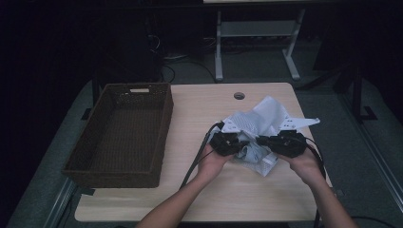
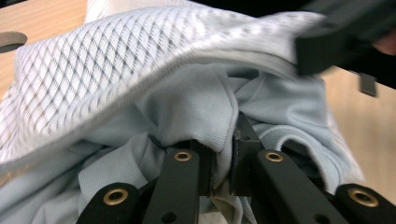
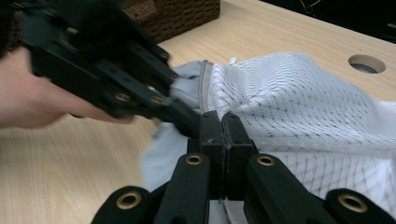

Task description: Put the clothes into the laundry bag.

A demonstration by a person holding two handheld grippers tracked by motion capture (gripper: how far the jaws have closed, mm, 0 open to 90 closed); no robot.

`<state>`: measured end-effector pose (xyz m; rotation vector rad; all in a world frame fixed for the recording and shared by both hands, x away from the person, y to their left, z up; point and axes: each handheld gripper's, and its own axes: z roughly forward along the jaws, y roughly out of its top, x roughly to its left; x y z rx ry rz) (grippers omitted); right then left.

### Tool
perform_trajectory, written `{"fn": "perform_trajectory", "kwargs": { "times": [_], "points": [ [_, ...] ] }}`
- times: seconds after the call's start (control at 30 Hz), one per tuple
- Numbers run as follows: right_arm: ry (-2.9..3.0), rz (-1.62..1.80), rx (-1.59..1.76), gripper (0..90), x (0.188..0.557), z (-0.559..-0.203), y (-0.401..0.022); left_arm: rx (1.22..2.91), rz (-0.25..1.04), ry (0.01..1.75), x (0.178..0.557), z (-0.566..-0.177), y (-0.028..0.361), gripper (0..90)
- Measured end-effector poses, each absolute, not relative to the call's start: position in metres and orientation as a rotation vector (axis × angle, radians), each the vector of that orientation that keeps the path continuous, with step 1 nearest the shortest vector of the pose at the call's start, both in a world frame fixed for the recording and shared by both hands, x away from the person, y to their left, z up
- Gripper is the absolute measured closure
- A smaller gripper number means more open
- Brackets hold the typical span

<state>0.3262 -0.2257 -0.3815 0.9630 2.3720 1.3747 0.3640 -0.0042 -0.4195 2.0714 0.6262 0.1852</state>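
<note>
I have both tongs on the garment (image 1: pixel 259 124), a pale, crumpled piece with a white mesh panel, lying on the table (image 1: pixel 199 118) between and just beyond my two hands. My left tongs (image 1: pixel 239 145) are pinched narrow on a fold of the smooth pale-blue fabric; in the left gripper view (image 2: pixel 223 161) the cloth bunches up right between the pads and drapes over the jaws. My right tongs (image 1: pixel 263 141) are pinched tight too, the jaws nearly meeting, with the garment's edge caught at the tips where the mesh (image 3: pixel 299 100) meets the grey hem. The two tips sit close together, nearly touching, facing each other across the bundle. The basket (image 1: pixel 121 135) stands well apart, off to the left of my left tongs.
</note>
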Motion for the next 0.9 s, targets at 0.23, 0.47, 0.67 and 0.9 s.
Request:
{"fn": "perform_trajectory", "kwargs": {
  "times": [0.23, 0.47, 0.67, 0.9],
  "points": [
    [2.372, 1.39, 0.961, 88.6, 0.324, -0.379, -0.226, 2.034, 0.217, 0.706, 0.379, -0.431, -0.025, 82.7],
    [2.381, 1.387, 0.965, 88.8, 0.325, -0.381, -0.225, 1.896, 0.212, 0.788, 0.39, -0.43, -0.025, 82.7],
    [2.39, 1.38, 0.953, 88.8, 0.324, -0.381, -0.221, 1.911, 0.221, 0.78, 0.392, -0.443, -0.035, 81.9],
    [2.377, 1.379, 0.973, 88.7, 0.325, -0.382, -0.227, 1.956, 0.183, 0.738, 0.39, -0.443, -0.027, 67.6]
  ]
}}
